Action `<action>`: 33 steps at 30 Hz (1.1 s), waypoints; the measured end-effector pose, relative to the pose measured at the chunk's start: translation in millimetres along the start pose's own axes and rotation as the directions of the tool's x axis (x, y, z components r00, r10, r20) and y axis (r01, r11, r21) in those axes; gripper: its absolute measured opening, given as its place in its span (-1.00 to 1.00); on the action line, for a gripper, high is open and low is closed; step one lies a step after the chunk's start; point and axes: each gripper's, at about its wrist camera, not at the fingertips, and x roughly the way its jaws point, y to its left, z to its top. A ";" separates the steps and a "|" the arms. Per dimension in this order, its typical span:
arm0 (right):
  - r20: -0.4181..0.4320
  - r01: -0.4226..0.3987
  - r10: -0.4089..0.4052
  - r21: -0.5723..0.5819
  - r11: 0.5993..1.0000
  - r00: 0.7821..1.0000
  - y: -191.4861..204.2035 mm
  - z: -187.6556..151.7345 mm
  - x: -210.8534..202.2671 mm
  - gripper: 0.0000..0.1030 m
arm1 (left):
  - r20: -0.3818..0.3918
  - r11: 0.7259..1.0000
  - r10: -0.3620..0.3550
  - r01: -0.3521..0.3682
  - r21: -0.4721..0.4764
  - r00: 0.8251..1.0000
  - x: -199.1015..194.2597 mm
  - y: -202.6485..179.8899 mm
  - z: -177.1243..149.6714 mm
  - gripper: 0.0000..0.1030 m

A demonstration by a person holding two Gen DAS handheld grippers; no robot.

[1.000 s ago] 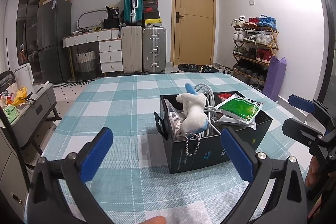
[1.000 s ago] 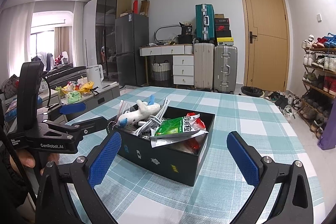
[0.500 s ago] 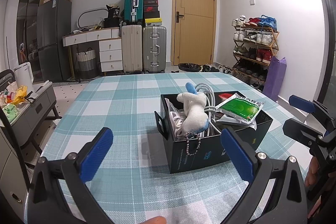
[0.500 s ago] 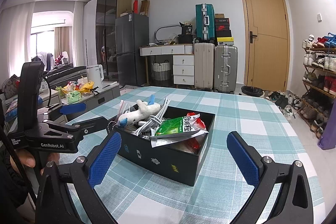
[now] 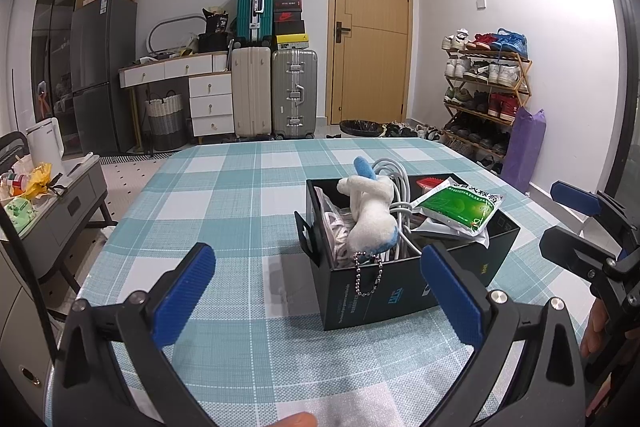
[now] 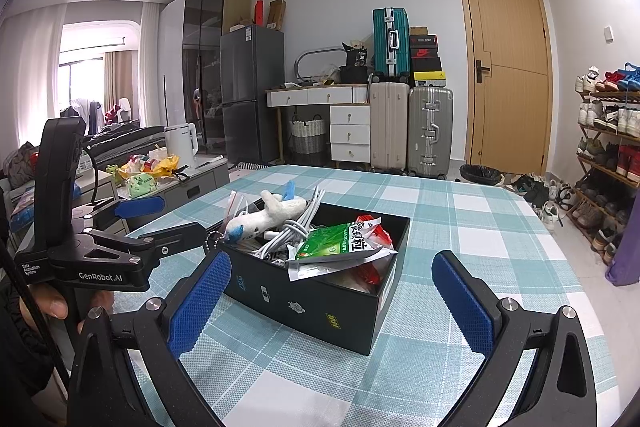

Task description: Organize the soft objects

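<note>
A black open box [image 5: 384, 297] [image 6: 320, 297] stands on the checked table. On top of its contents lies a white plush toy with blue parts [image 5: 370, 223] [image 6: 276, 213] with a bead chain hanging over the box wall. White cables [image 5: 396, 183] and a green packet [image 5: 460, 205] [image 6: 340, 239] lie beside it. My left gripper [image 5: 316, 291] is open and empty, in front of the box. My right gripper [image 6: 330, 301] is open and empty, near the box's other side.
The teal checked tablecloth [image 5: 240, 195] covers the table. A side cabinet with a kettle and bags [image 5: 36, 187] stands left. Suitcases [image 5: 276, 91], a door and a shoe rack [image 5: 484, 95] stand behind. Each gripper shows in the other's view [image 6: 100, 251] [image 5: 592, 251].
</note>
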 end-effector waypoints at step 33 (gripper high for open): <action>0.000 0.000 0.000 -0.001 1.000 1.000 0.2 0.3 0.0 0.99 | 0.004 1.000 -0.001 0.001 0.004 1.000 1.3 2.1 -3.7 1.00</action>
